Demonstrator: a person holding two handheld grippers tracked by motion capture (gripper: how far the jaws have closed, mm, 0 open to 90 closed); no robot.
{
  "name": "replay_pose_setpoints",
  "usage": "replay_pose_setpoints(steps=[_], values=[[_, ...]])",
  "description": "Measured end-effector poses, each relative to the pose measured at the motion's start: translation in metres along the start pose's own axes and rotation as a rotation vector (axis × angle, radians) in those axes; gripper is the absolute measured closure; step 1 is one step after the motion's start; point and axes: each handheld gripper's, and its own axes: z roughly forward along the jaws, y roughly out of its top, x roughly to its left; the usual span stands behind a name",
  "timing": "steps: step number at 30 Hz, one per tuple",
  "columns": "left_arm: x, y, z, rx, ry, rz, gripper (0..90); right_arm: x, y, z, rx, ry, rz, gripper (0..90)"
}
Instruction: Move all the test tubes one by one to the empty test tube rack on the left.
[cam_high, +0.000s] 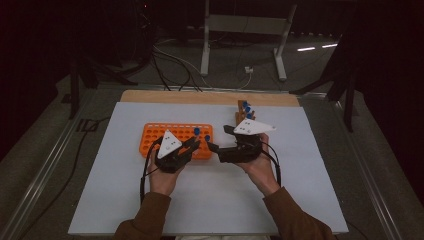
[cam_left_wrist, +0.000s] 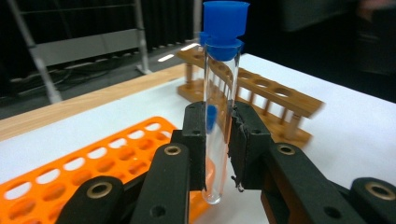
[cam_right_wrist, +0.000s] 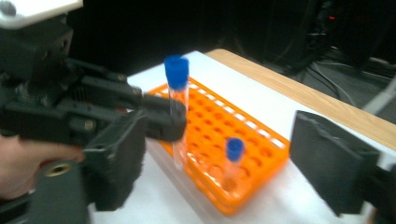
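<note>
Item: capped tube (cam_left_wrist: 219, 93), clamped upright in my left gripper (cam_left_wrist: 218, 144) beside the orange rack (cam_high: 177, 137); right gripper (cam_high: 214, 138) gapes empty; next, I judge, a handover or racking.

A clear blue-capped tube (cam_left_wrist: 219, 112) stands upright, seemingly just beside the orange rack (cam_left_wrist: 93, 163).

No readable text, no labels, no brand marks, no numbers, no signs on anything in view
</note>
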Motion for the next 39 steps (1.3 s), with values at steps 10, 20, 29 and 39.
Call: replay_pose_setpoints(steps=[10, 20, 29, 39], values=[[0.010, -0.008, 0.026, 0.014, 0.025, -0.054, 78.5, -0.014, -0.014, -0.016, 0.008, -0.079, -0.005, 11.9], [0.009, -0.020, 0.042, 0.050, 0.039, -0.040, 78.3, -0.029, -0.026, -0.029, 0.001, -0.101, 0.011, 8.9], [0.009, -0.037, 0.048, 0.145, 0.047, -0.025, 78.4, -0.037, -0.036, -0.035, 0.002, -0.112, 0.037, 8.9], [0.010, -0.037, 0.048, 0.192, 0.044, -0.016, 78.4, -0.041, -0.042, -0.036, 0.008, -0.113, 0.047, 9.3]])
